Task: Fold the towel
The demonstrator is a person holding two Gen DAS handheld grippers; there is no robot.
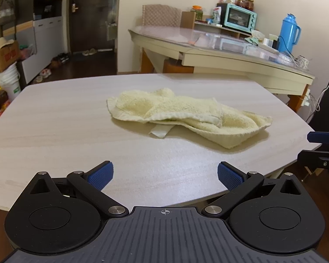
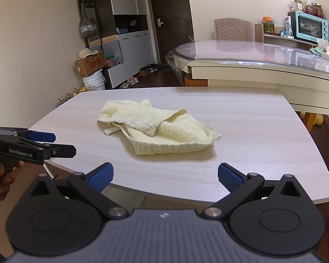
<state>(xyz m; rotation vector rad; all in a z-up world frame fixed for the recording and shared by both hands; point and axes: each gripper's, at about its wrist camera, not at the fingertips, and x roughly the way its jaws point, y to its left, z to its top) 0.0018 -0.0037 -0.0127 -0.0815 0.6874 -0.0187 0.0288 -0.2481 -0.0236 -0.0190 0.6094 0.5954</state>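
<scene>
A cream terry towel [image 1: 186, 118] lies crumpled and partly doubled over in the middle of a pale wood-grain table [image 1: 54, 135]; the right wrist view shows the towel [image 2: 160, 129] with a white label poking out at its left. My left gripper [image 1: 165, 176] is open over the table's near edge, short of the towel, with nothing between its blue pads. My right gripper [image 2: 165, 176] is open too, at the table's near edge and empty. The right wrist view also catches the left gripper [image 2: 52, 142] from the side at the far left, with a hand on its grip.
A glass-topped cream table [image 1: 230, 50] stands behind, carrying a teal toaster oven [image 1: 240, 17] and a blue thermos [image 1: 289, 32]. Cabinets, a cardboard box [image 2: 88, 63], white buckets and shoes line the left wall by a dark door.
</scene>
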